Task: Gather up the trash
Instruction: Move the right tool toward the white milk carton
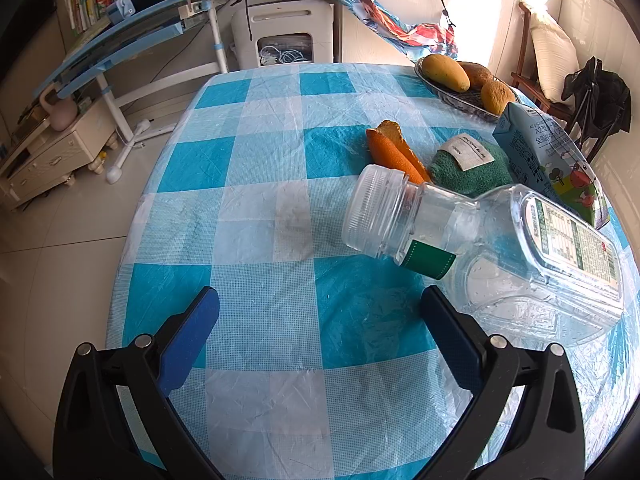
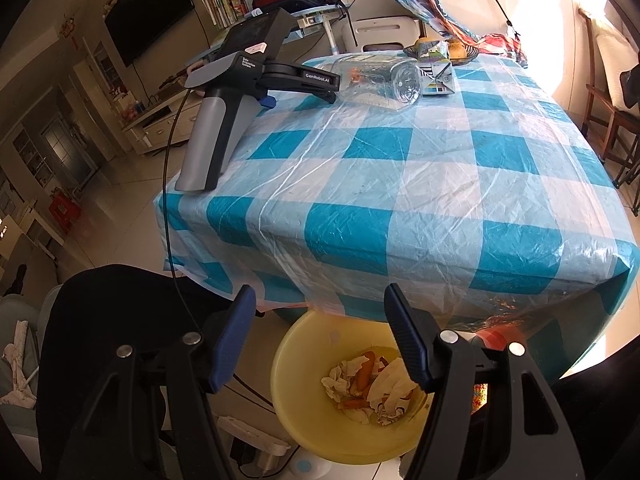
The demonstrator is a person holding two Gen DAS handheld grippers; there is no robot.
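Observation:
An empty clear plastic bottle (image 1: 480, 256) lies on its side on the blue checked tablecloth (image 1: 280, 200), cap toward the left. My left gripper (image 1: 320, 304) is open and empty just in front of it, right finger beside the bottle's body. Orange peel (image 1: 394, 152) lies behind the bottle, next to a green cloth (image 1: 468, 164) and a drink carton (image 1: 548, 160). My right gripper (image 2: 320, 300) is open and empty above a yellow bin (image 2: 312, 400) holding crumpled tissue and peel (image 2: 368, 384). The right wrist view shows the bottle (image 2: 380, 76) and left gripper body (image 2: 240, 80) at the table's far end.
A fruit basket (image 1: 464, 80) stands at the table's far right. A blue desk (image 1: 132, 40) and a white appliance (image 1: 284, 32) stand beyond the table. A wooden chair (image 2: 612, 120) is at the table's right side. The bin sits on the floor under the table's near edge.

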